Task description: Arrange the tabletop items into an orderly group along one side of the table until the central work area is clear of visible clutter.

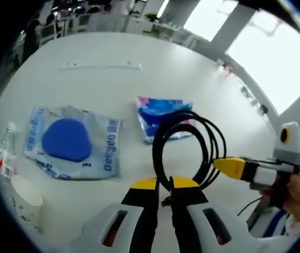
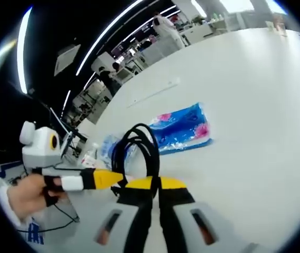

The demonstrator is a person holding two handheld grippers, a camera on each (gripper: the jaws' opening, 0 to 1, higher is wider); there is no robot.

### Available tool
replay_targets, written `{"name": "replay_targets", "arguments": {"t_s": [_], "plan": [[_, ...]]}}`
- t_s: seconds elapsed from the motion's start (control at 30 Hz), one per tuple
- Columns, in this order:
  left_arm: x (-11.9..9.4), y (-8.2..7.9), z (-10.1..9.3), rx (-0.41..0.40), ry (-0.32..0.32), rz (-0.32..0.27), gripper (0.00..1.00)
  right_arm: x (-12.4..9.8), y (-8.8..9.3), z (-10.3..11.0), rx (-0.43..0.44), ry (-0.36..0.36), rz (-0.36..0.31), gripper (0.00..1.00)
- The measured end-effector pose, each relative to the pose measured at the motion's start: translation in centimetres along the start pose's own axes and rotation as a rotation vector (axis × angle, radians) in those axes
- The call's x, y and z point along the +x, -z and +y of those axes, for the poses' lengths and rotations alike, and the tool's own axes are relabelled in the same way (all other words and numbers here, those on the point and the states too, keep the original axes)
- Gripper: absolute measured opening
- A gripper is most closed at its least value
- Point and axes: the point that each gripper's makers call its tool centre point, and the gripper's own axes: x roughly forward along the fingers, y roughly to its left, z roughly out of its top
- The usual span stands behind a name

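A black cable coil (image 1: 187, 145) stands up between the yellow-tipped jaws of my left gripper (image 1: 163, 184), which is shut on the coil's lower loop. My right gripper's yellow tip (image 1: 230, 166) comes in from the right and meets the coil's right side, with a hand behind it. In the right gripper view, the same coil (image 2: 139, 147) rises from between the jaws of my right gripper (image 2: 156, 184), which is shut on it. There the left gripper (image 2: 103, 178) touches the coil from the left, held by a hand.
On the white table (image 1: 139, 89) lie a clear bag with a blue round pad (image 1: 68, 141) and a blue-pink packet (image 1: 158, 113). A plastic bottle (image 1: 6, 153) and a paper cup (image 1: 26, 197) stand at the left edge. A white strip (image 1: 100, 66) lies far back.
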Motion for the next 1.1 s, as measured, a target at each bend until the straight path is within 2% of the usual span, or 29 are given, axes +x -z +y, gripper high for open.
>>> {"name": "replay_targets", "arguments": {"t_s": [0.33,0.53,0.97,1.1], "plan": [[1.6,1.9,-1.0,-0.007,-0.001,0.039,0.03,-0.1,1.5,-2.2,-0.102,0.031,0.063,0.01],[2.4,2.7,-1.1,-0.032,-0.006,0.053,0.03,0.1,1.9,-3.0,-0.118,0.032,0.083,0.01],[3.7,3.5,-0.5,-0.067,-0.022,0.081,0.03,1.5,3.0,-4.2,-0.186,0.027,0.161,0.02],[3.9,3.3,-0.3,-0.080,-0.021,0.081,0.04,1.9,3.5,-4.8,-0.276,0.038,0.200,0.05]]}}
